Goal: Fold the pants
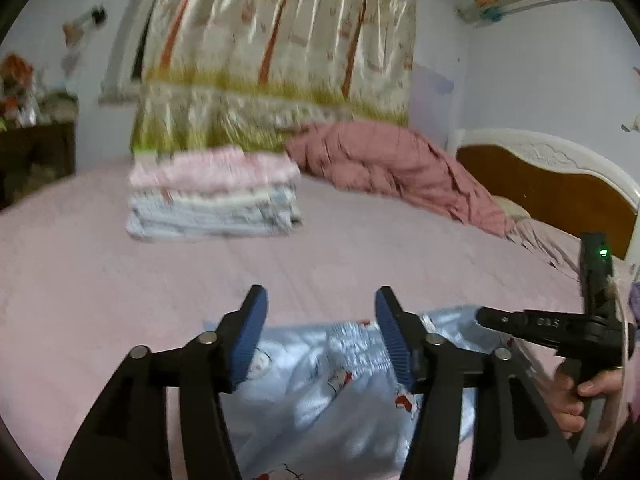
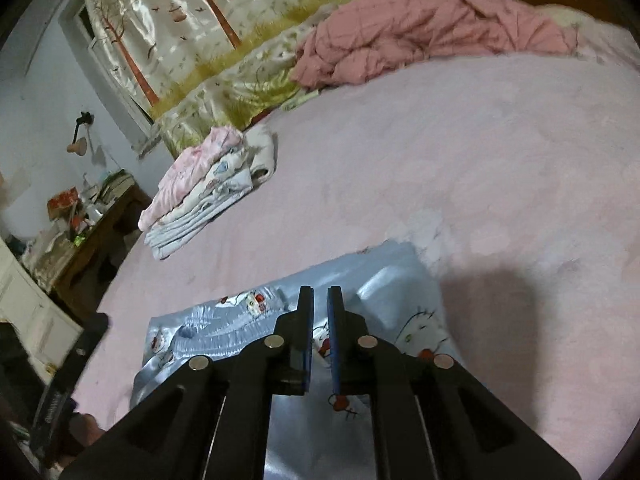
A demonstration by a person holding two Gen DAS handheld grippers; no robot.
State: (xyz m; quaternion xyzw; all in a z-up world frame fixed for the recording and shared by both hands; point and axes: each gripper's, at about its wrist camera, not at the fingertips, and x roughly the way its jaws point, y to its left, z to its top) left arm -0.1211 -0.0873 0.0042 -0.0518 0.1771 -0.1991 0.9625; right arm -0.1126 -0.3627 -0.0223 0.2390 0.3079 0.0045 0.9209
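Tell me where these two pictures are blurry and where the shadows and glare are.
Left wrist view: the stack of folded clothes and curtain are smeared by motion blur; the left gripper stays sharp. Right wrist view: crisper, with sheen on the curtain and a dark shadow on the bed sheet beside the pants. Both bend at the edges.

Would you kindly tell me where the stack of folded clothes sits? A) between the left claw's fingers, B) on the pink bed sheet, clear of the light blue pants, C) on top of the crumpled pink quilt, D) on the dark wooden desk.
B: the stack of folded clothes rests on the pink bed sheet, well beyond the light blue pants.
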